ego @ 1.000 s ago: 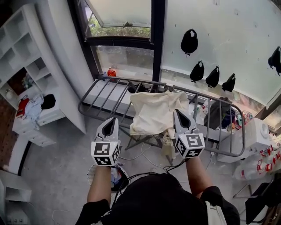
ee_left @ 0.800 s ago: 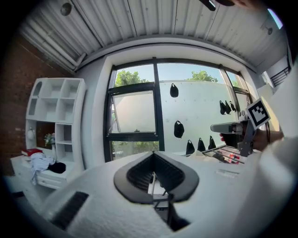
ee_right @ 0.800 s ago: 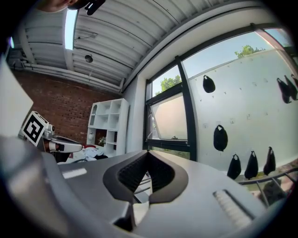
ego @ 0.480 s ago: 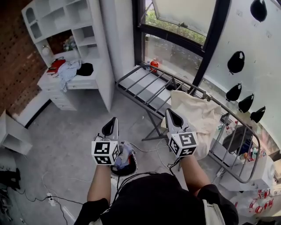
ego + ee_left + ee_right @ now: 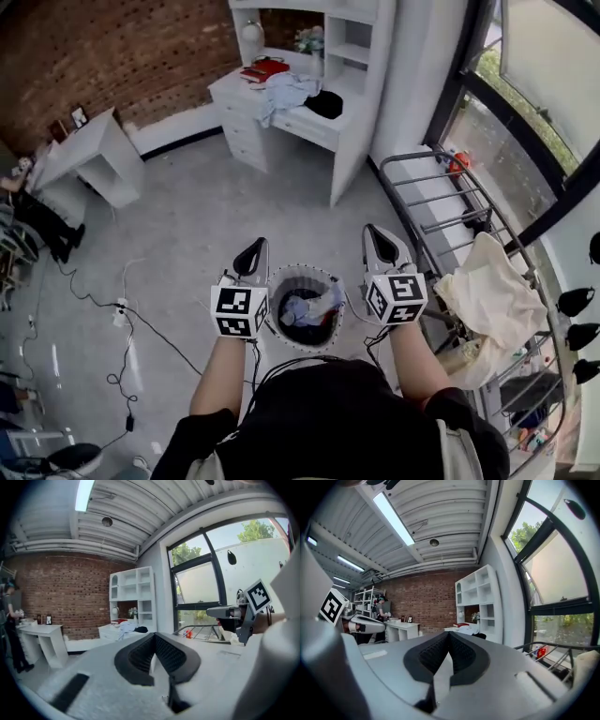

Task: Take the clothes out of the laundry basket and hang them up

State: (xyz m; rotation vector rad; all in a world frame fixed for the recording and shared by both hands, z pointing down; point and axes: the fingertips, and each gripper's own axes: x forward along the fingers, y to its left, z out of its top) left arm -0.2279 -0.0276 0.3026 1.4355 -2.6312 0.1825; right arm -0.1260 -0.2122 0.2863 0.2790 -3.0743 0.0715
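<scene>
The round white laundry basket (image 5: 292, 273) is sitting on the floor between the two hand-held grippers, holding a heap of bluish and grey clothes (image 5: 309, 306). The left hand-held gripper (image 5: 254, 247) and the right hand-held gripper (image 5: 373, 232) are both hovering above the floor with their jaws pressed together, gripping nothing. A cream cloth (image 5: 489, 302) is hanging over the drying rack (image 5: 412, 154) at the right. On the white counter (image 5: 234, 92) a pale blue garment (image 5: 284, 89) is lying.
</scene>
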